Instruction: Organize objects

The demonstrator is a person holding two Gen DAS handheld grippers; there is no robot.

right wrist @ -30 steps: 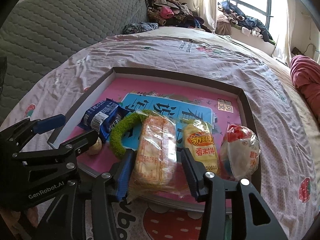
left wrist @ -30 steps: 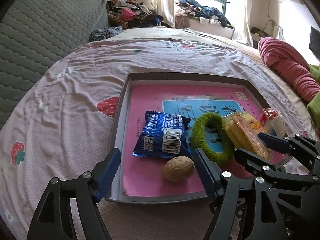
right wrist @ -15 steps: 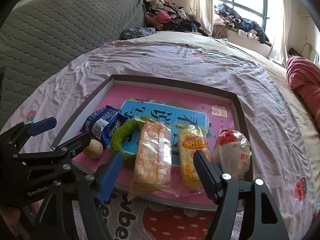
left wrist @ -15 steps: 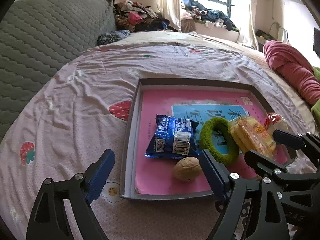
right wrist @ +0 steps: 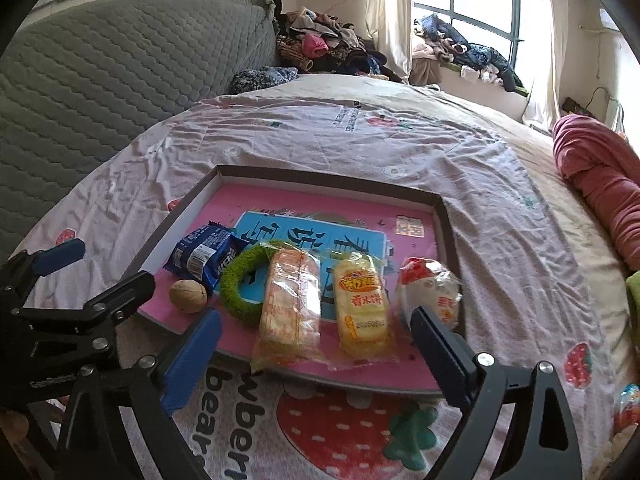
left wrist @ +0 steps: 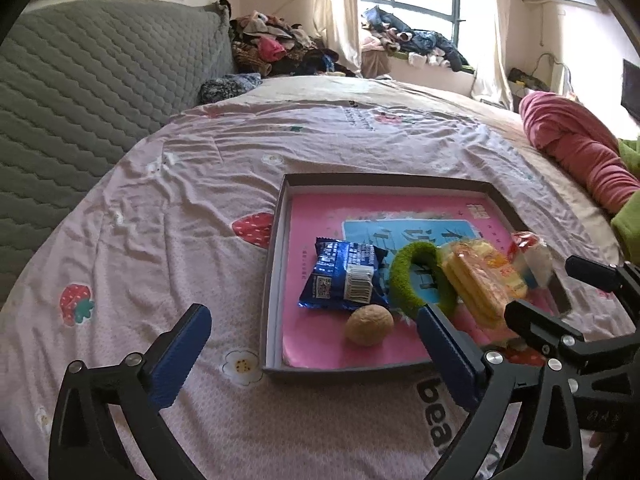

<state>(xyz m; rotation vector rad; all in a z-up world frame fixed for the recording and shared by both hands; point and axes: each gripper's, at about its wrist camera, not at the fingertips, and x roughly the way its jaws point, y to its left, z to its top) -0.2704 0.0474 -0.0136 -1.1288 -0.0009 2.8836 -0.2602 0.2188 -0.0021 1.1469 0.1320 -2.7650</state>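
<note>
A shallow grey-rimmed tray (right wrist: 444,224) with a pink base lies on the bed. In a row along its near side lie a blue snack packet (right wrist: 204,254), a walnut (right wrist: 188,296), a green fuzzy ring (right wrist: 240,284), an orange cracker pack (right wrist: 290,308), a yellow rice-cracker pack (right wrist: 362,304) and a red-and-white bag (right wrist: 430,294). My right gripper (right wrist: 316,360) is open and empty, just short of the tray's near edge. My left gripper (left wrist: 312,352) is open and empty, near the tray's near left corner (left wrist: 272,364); the walnut (left wrist: 368,326) lies beyond it.
The pink strawberry-print bedsheet (left wrist: 180,220) surrounds the tray. A grey quilted headboard (left wrist: 80,92) stands at the left. A red blanket roll (left wrist: 580,152) lies at the right. Clothes are piled by the window (right wrist: 328,48). Another wrapped snack (right wrist: 626,404) lies at the far right edge.
Both grippers have pulled back from the tray. The right gripper opened and let go of the orange cracker pack, which now lies in the tray. The left gripper stayed open.
</note>
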